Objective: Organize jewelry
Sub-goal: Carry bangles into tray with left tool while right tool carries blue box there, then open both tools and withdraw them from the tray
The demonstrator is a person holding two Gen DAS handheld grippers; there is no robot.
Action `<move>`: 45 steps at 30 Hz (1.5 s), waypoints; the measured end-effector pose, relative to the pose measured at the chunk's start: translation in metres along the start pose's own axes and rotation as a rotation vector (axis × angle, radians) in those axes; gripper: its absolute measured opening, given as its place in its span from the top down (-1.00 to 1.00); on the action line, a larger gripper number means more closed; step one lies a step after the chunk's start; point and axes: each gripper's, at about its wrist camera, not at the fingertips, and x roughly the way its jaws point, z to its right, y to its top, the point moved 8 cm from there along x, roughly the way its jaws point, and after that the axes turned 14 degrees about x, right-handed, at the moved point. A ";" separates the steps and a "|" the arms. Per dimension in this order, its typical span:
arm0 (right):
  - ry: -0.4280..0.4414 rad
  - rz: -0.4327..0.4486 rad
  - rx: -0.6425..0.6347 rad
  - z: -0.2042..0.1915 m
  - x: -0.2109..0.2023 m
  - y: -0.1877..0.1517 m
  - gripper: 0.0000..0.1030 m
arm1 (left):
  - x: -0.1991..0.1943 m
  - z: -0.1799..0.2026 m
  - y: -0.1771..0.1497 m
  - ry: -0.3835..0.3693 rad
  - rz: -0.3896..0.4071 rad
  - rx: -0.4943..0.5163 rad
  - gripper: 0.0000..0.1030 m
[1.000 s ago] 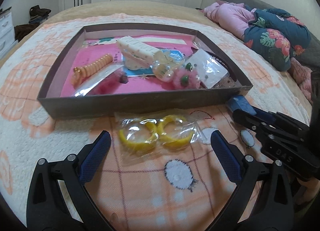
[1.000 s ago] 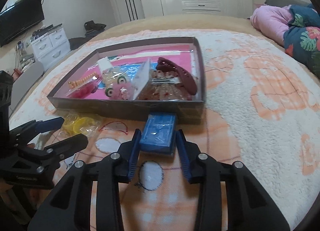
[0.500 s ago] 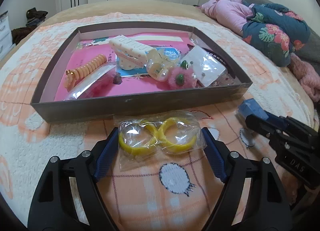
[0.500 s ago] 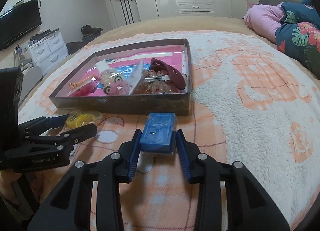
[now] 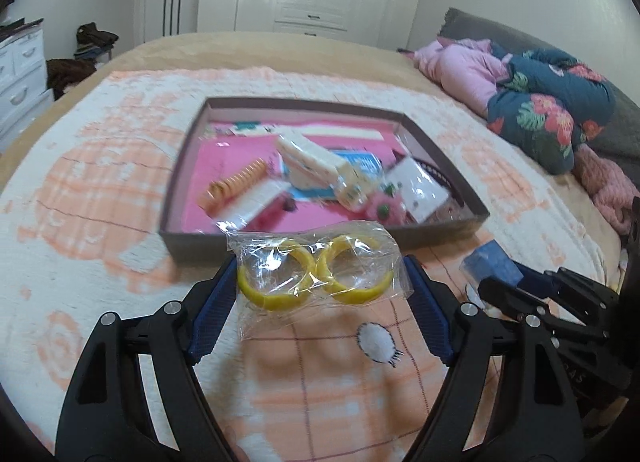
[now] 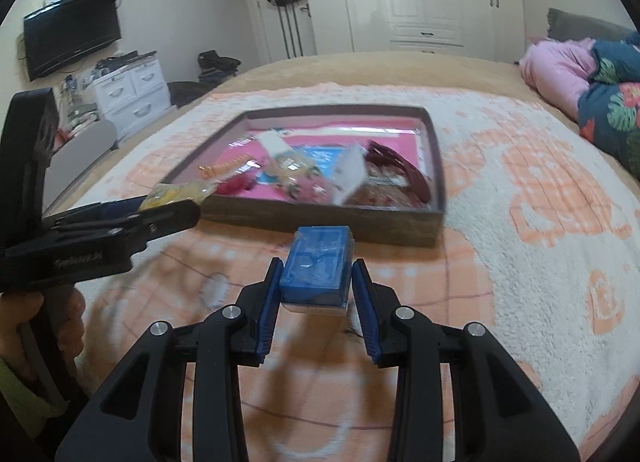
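My left gripper (image 5: 318, 282) is shut on a clear plastic bag with two yellow bangles (image 5: 314, 276) and holds it lifted above the blanket, in front of the tray's near wall. My right gripper (image 6: 316, 282) is shut on a small blue box (image 6: 318, 266), also lifted above the blanket. The dark shallow tray (image 5: 436, 228) with a pink lining lies ahead on the bed and holds several jewelry items and hair pieces. In the right wrist view the tray (image 6: 320, 218) is just beyond the box, and the left gripper (image 6: 172, 218) with the bag is at left.
The tray holds an orange spiral band (image 5: 234, 186), a white packet (image 5: 316, 164), a card of studs (image 5: 420, 190) and a dark red headband (image 6: 404, 166). Pink and floral bedding (image 5: 532, 102) lies at far right. A dresser (image 6: 128, 90) stands at left of the bed.
My left gripper closed on the bag of yellow bangles and lifted it off the blanket. My right gripper rose and drew back with the blue box still in it.
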 end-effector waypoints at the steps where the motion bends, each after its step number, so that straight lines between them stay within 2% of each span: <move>1: 0.004 0.006 -0.009 -0.005 -0.001 0.002 0.34 | -0.002 -0.003 0.001 0.003 0.007 -0.007 -0.38; 9: 0.035 0.045 -0.057 -0.031 0.000 0.025 0.34 | -0.014 -0.026 0.008 0.033 0.042 -0.044 -0.38; 22: 0.024 0.074 -0.052 -0.031 0.023 0.060 0.34 | -0.012 -0.054 0.026 0.054 0.077 -0.097 -0.38; 39: -0.046 0.069 -0.024 0.002 0.059 0.088 0.34 | 0.040 -0.055 0.056 0.021 0.041 -0.061 -0.38; 45: -0.084 0.063 -0.021 0.014 0.073 0.094 0.34 | 0.059 -0.054 0.052 0.006 0.016 -0.047 -0.38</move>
